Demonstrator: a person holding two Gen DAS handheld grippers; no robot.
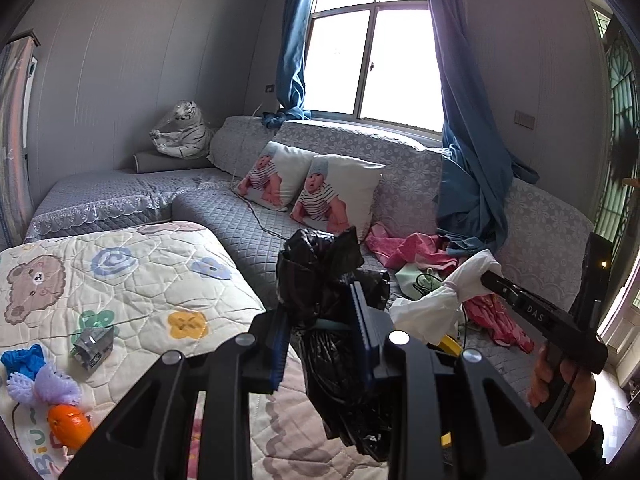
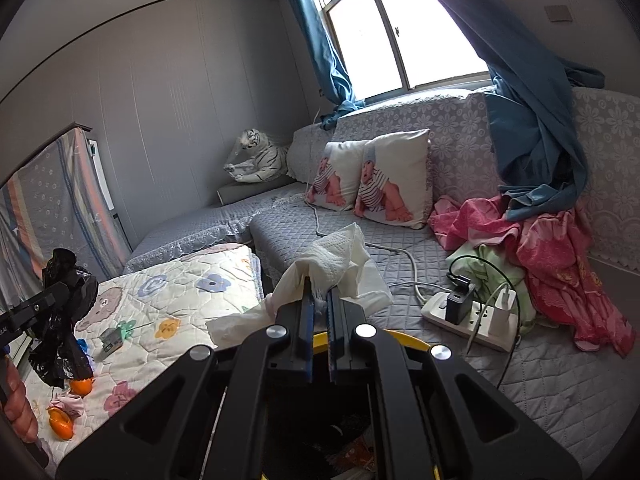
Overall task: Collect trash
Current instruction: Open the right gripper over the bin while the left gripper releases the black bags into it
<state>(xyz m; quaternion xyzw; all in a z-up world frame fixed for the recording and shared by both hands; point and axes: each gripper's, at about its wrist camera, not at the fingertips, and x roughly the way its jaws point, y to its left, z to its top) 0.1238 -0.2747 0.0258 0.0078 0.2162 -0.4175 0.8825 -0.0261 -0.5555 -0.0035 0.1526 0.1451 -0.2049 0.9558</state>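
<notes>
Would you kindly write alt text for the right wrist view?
The right gripper pinches a crumpled white tissue above a yellow-rimmed bin, facing a grey quilted sofa. At far left, the left gripper holds a black plastic bag.

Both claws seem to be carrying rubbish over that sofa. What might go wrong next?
The white tissue is pinched only at one spot by the right gripper, so loose folds may tear or slip free. The crumpled black bag in the left gripper could unfurl and snag. Below, the power strip with chargers and cables could catch anything dropped.
</notes>
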